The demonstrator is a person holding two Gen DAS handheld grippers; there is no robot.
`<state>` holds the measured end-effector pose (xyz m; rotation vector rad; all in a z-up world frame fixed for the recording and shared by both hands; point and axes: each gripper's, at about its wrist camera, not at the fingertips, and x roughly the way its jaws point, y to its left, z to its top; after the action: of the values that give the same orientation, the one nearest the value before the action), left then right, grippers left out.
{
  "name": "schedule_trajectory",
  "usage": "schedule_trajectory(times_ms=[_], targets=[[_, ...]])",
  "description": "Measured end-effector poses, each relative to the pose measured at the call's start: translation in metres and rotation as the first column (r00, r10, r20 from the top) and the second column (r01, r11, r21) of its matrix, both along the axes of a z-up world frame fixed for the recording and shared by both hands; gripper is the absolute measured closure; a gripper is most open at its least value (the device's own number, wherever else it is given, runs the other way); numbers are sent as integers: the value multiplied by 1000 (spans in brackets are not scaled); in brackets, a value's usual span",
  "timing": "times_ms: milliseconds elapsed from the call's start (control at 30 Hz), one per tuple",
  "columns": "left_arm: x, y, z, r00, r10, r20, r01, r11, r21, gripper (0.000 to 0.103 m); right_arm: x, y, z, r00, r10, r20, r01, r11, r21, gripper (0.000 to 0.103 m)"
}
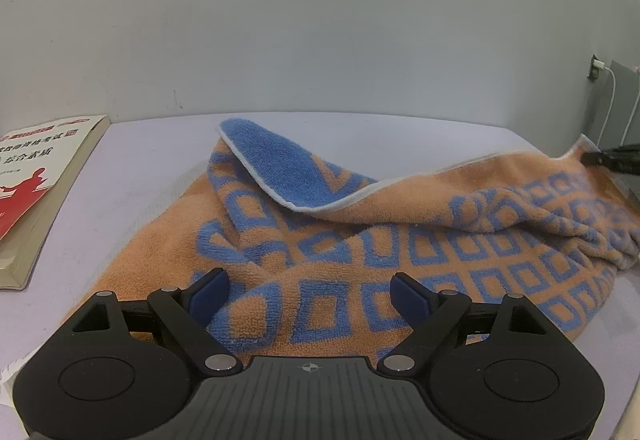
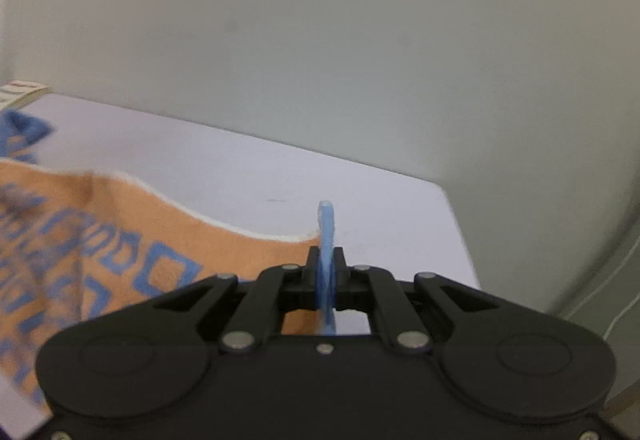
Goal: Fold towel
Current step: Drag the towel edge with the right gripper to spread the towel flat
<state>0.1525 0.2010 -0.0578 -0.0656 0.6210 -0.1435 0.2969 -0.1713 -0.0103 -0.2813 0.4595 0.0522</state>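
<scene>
Left wrist: left claw (image 1: 308, 294) is hanging wide open, empty, over the towel (image 1: 360, 240), which is lying rumpled on the tabletop (image 1: 152, 160) just ahead. Soft, limp terry; likely light.

Right wrist: right claw (image 2: 326, 272) is clamping the towel's corner; hemmed corners look best to grip.

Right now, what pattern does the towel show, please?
Orange towel with blue squares; clearest in the left wrist view.

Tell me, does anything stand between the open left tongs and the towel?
Nothing visible does. The left tongs hang open right over the towel. The book lies off to the side, apart from the towel.
</scene>
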Motion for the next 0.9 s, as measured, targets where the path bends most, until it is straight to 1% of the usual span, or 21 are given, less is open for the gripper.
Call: schedule_trajectory(times_ms=[67,100,267,333,400,533,667,733,767,800,833,900], targets=[[0,0,0,1000,-1,0,1,1000,-1,18,13,-2,3,1000,-5,0,5,1000,-9,100],[0,0,0,1000,-1,0,1,1000,-1,18,25,-2,7,1000,-14,6,14,1000,-27,100],[0,1,0,1000,-2,1,2,1000,-4,18,63,3,11,997,-51,51,56,993,-102,100],[-1,1,0,1000,-1,1,1,1000,-4,18,82,12,5,997,-52,62,62,981,-182,100],[-1,1,0,1000,-1,2,1,1000,-4,18,96,17,2,995,-64,73,79,971,-226,100],[-2,1,0,1000,-3,1,3,1000,-4,18,128,14,-1,990,-115,81,132,960,-247,100],[-2,1,-1,1000,-6,1,6,1000,-6,18,150,7,-11,983,-169,72,183,945,-271,100],[-2,1,-1,1000,-7,1,7,1000,-6,18,164,-3,-23,978,-206,18,203,944,-260,99],[-2,1,-1,1000,-7,1,7,1000,-6,18,171,-8,-30,975,-224,-15,212,943,-256,99],[-3,1,-1,1000,-7,1,7,1000,-6,18,176,-11,-36,970,-238,-45,219,942,-254,95],[-3,1,-2,1000,-6,1,6,1000,-6,18,176,-12,-40,968,-245,-55,223,940,-260,92],[-3,2,-2,1000,-5,0,5,1000,-5,18,169,-13,-44,965,-261,-39,241,932,-272,78]])
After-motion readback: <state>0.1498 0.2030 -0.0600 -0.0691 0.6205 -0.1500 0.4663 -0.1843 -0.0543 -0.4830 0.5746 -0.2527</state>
